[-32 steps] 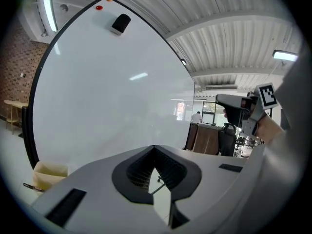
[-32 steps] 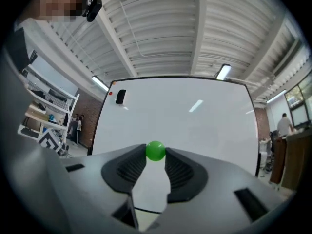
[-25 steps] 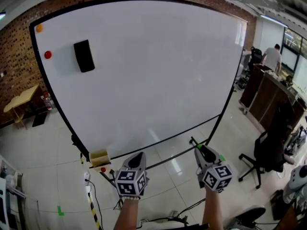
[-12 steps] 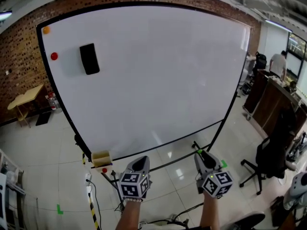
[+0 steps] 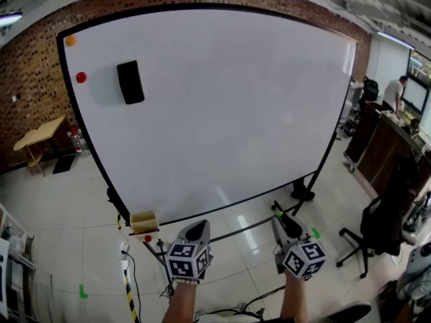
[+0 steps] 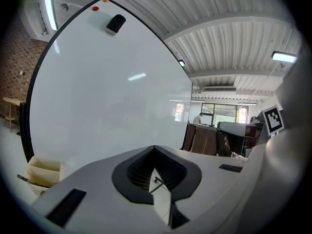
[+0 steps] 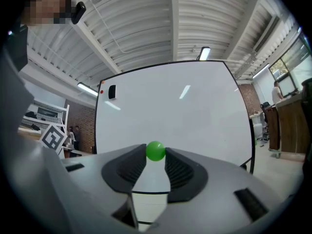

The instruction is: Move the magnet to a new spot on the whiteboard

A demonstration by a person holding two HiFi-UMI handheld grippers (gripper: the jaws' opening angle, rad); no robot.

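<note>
In the right gripper view we see our right gripper (image 7: 155,154) pinching the green magnet (image 7: 155,150) at its fingertips, a mere speck in the head view, while the left gripper (image 6: 154,148) is closed and empty, with the whiteboard (image 5: 222,99) ahead.

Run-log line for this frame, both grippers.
right gripper: shut on green magnet | left gripper: shut, empty | magnet: off whiteboard

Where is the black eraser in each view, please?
Head view: black eraser on the whiteboard, upper left.
Left gripper view: eraser near the top, left of centre.
Right gripper view: eraser left of centre, small.
Shared landmark: the whiteboard's top left corner.
</note>
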